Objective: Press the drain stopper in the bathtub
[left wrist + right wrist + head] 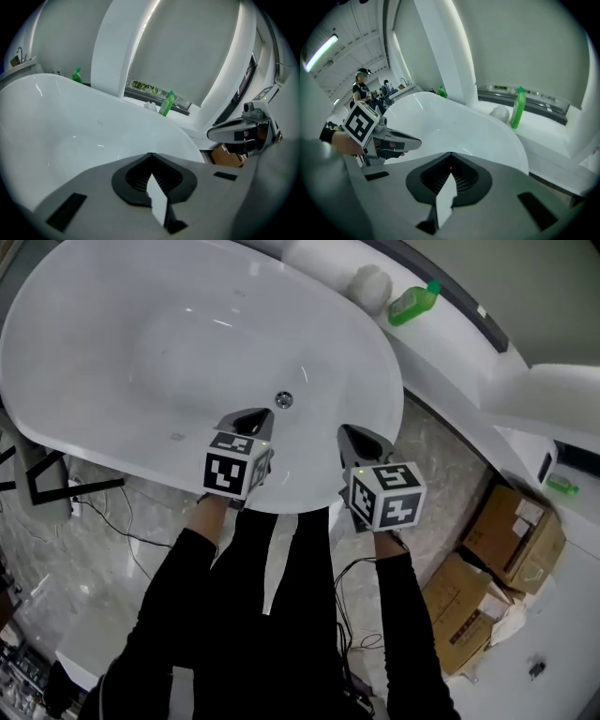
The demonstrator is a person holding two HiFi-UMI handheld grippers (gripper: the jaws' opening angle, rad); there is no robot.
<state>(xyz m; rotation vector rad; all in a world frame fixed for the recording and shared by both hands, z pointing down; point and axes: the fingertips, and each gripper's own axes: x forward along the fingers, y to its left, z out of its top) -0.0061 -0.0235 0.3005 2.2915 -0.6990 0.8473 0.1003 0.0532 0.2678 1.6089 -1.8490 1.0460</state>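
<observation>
Both grippers hover over the near rim of the white bathtub [112, 343], side by side and a little apart. The left gripper [255, 416] has its jaws closed, tips meeting with nothing between them, and the right gripper [352, 433] is closed and empty in the same way. The drain stopper [284, 399], a small round metal piece low in the tub, lies just ahead of the left gripper's tip and slightly to its right, apart from it; from the right gripper it sits ahead and to the left, somewhat farther off. Neither tool touches it. Beyond the right gripper, on the ledge past the tub's far rim, a green bottle [413, 304] stands beside a rounded white object [370, 283]. Cardboard boxes [511, 532] sit on the floor off to the right gripper's right.
</observation>
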